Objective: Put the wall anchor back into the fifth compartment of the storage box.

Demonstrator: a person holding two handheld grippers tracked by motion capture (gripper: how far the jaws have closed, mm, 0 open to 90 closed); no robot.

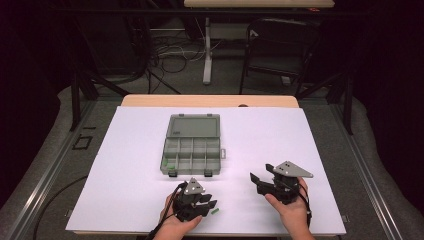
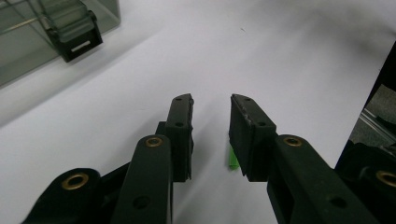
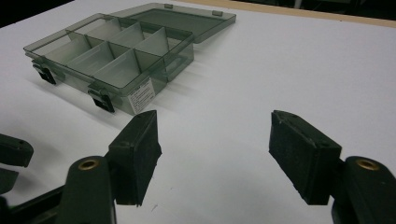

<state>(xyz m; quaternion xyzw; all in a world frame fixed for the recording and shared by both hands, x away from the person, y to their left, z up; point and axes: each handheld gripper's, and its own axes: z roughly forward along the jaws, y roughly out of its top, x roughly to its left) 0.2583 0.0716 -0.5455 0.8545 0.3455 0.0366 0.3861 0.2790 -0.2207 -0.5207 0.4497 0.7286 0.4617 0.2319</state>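
We look down on a white sheet [image 1: 260,145] that covers most of the desk [image 1: 210,100], whose wooden edge shows along the far side. Near the middle of the sheet lies a smoky grey plastic organiser box [image 1: 192,150], its lid [image 1: 194,125] thrown open and lying flat toward the far edge. The tray is split into small compartments, and in the high view we see something small and green in the near-left one [image 1: 170,164]. Two dark latches [image 1: 172,173] hang on the near wall of the box.

The left tongs [image 1: 212,204] sit close to the near edge of the sheet, held in the person's left hand [image 1: 172,225]. In the left gripper view the jaws stand a little apart, with a narrow gap between them and nothing clamped. A small green piece [image 2: 232,158] lies on the sheet just beside the jaw on the right of that view, partly hidden by it; we cannot tell whether it touches the pad. In the high view the same piece [image 1: 216,211] lies just beside the tips.

The right tongs [image 1: 256,181] are held in the right hand [image 1: 292,207], well apart from the box and angled toward it. Their jaws are spread wide and hold nothing.
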